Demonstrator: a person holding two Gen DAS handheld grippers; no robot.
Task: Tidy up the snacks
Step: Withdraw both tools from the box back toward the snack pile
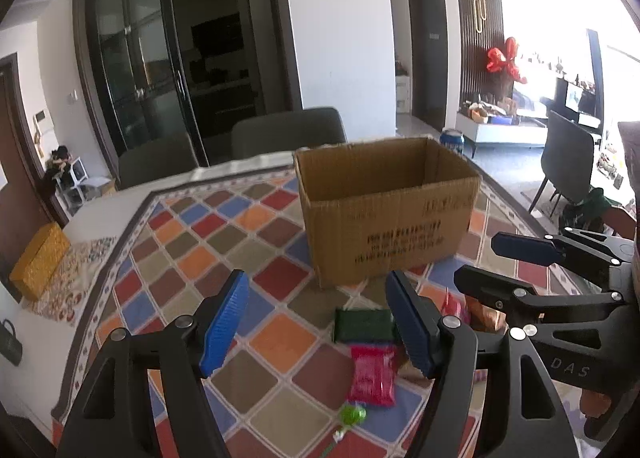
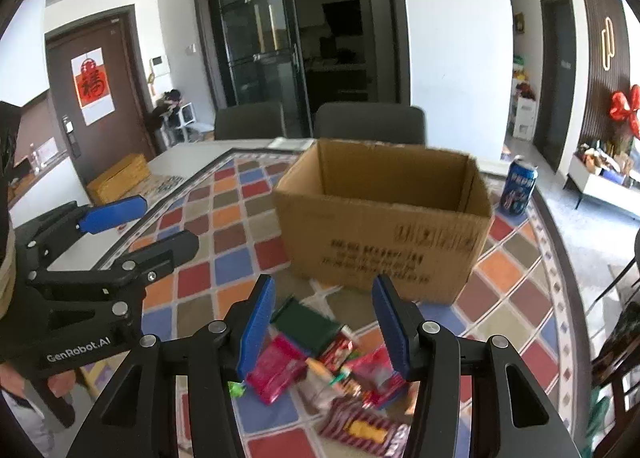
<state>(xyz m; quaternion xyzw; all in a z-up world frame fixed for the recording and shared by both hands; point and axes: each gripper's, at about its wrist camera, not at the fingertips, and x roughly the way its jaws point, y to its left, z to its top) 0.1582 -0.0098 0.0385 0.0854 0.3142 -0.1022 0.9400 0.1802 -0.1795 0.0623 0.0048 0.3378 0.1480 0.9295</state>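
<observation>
We're in a home, a lived-in dining and living area. The tabletop (image 2: pixel 240 218) wears a diamond-patterned cloth, with dark upholstered chairs (image 2: pixel 368 124) pulled up behind it. Glass-panelled dark doors (image 2: pixel 260 42) open onto a dim room beyond. There's a brown entrance door (image 2: pixel 100 98) bearing a red paper decoration (image 2: pixel 93 84), and off to the right, a low white cabinet (image 1: pixel 500 130) crowded with odds and ends beneath red balloons (image 1: pixel 504 58).

Right tongs (image 2: pixel 324 322) open above snack pile (image 2: pixel 320 370), empty.

White walls (image 2: pixel 456 38), dark glass doors (image 1: pixel 168 70), grey chairs (image 2: pixel 368 124)
</observation>
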